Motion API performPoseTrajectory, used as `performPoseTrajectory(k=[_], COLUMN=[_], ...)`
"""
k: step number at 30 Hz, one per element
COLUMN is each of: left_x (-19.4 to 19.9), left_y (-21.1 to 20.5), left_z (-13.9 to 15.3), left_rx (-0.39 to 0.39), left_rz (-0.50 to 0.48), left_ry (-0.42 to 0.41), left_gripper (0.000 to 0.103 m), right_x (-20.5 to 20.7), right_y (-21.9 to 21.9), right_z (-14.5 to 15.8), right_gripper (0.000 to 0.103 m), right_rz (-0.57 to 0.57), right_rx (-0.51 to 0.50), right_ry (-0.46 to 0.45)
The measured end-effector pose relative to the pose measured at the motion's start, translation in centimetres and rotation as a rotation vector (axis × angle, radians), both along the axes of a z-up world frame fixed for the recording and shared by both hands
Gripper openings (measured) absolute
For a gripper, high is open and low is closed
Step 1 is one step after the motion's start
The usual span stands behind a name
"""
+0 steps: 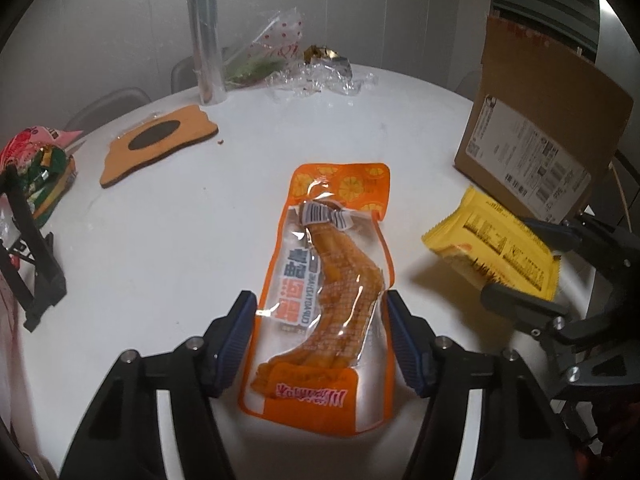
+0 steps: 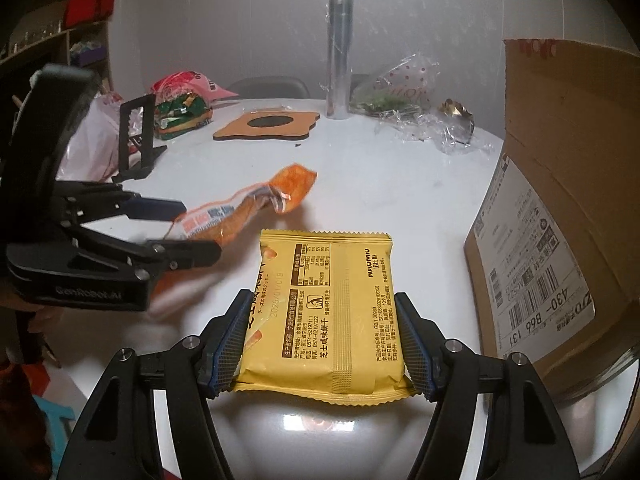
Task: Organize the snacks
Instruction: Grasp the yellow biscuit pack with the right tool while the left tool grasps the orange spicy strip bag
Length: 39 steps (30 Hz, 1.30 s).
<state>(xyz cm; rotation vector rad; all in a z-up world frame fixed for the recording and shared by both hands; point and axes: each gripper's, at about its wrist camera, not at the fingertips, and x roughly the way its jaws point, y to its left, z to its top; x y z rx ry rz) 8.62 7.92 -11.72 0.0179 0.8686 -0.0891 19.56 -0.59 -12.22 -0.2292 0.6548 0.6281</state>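
Currently: left gripper (image 1: 320,332) jaws clamp orange snack pouch (image 1: 328,292), lower centre; right gripper (image 2: 320,344) jaws clamp yellow biscuit pack (image 2: 324,312), both above desk (image 2: 384,184). Carry level toward cardboard box (image 2: 560,200), right edge.

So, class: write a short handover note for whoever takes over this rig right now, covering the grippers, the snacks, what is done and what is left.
Left gripper: shut on the orange snack pouch, lifted off the white table.
Right gripper: shut on the yellow biscuit pack, also held up.
Cardboard box stands open at the right; its inside is hidden.
Done: both snacks picked up.
Left: probably both go into the box; a bag of snacks waits at the far left.
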Motion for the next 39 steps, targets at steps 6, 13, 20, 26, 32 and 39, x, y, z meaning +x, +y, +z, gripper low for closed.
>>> performPoseTrajectory(k=[6,13,20,26,32,39], left_x=[0.9,2.2,3.5,3.6,2.8,1.0], left_y=[-0.4,-0.7,-0.9,-1.1,-1.4,-0.9], left_z=[-1.0,-1.2,-1.2,-1.2,-0.6,1.7], left_rx=[0.01,0.014,0.016,0.018,0.041,0.021], left_rz=[-0.025,-0.037,-0.041,-0.042,-0.043,-0.019], left_ry=[0.04,0.05,0.069,0.062,0.042,-0.025], left_gripper=[0.067,0.068,0.068,0.065,0.061,0.061], right_x=[0.2,0.3,0.5,0.7,0.5,0.3], right_y=[-0.5,-0.8,-0.7,-0.7,-0.7,-0.8], right_z=[-0.7,-0.7,-0.6,-0.9,-1.0,0.4], right_gripper=[0.066,0.066,0.066,0.066,0.066,0.066], right_rz=[0.002,0.009,0.014,0.014,0.012,0.024], right_rx=[0.015,0.034,0.031,0.038,0.032,0.027], right_ry=[0.035,0.049,0.058,0.07,0.067,0.037])
